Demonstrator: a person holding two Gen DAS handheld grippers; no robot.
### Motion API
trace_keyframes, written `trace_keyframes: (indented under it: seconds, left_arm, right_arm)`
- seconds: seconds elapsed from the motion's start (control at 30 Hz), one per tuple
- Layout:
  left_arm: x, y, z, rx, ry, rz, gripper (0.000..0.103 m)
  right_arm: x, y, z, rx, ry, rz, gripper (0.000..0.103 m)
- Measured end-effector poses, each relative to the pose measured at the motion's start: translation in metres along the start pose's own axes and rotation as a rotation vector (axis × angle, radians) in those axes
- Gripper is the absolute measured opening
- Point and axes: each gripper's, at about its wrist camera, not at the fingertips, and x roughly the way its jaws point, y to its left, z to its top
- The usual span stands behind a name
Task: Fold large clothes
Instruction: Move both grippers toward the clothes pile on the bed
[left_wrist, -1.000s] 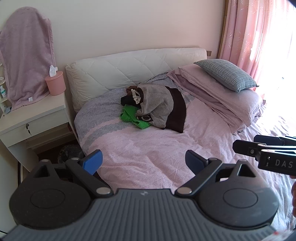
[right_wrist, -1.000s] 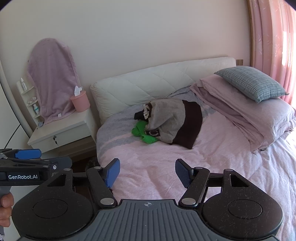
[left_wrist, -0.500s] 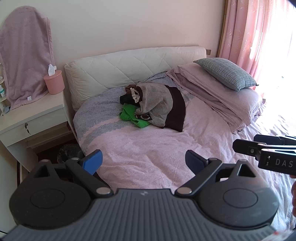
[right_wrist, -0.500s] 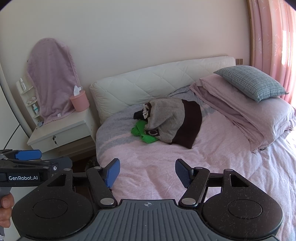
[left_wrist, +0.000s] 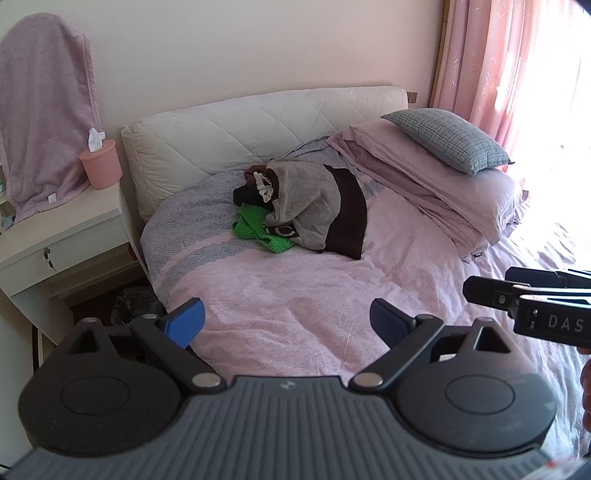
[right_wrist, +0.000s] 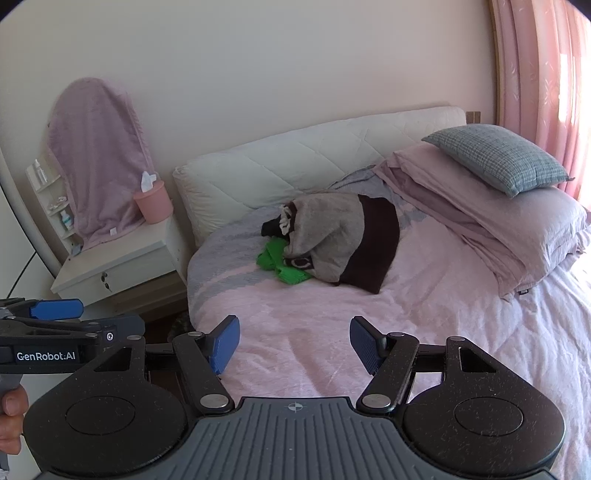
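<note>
- A rumpled heap of clothes (left_wrist: 306, 206), grey knit with a dark brown band over a bright green knit piece, lies on the pink fleecy bed (left_wrist: 295, 295) just below the quilted white headboard (left_wrist: 236, 129).
- The left gripper (left_wrist: 286, 321) and the right gripper (right_wrist: 293, 343) both hang over the bed's near edge, well apart from the heap, jaws spread wide and empty.

The left gripper (left_wrist: 286, 320) has swung slightly rightward: the heap of clothes (left_wrist: 306, 210) near the bed's (left_wrist: 295, 295) head edge and the nightstand (left_wrist: 62, 236) now appear a little further left. The right wrist view barely shifted.
</note>
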Motion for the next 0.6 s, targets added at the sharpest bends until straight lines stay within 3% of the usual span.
trace_keyframes:
  seconds: [0.6]
  left_arm:
    - [0.025, -0.022, 0.014, 0.058, 0.041, -0.025, 0.094]
  right_arm:
    - [0.005, -0.025, 0.004, 0.071, 0.012, -0.034, 0.063]
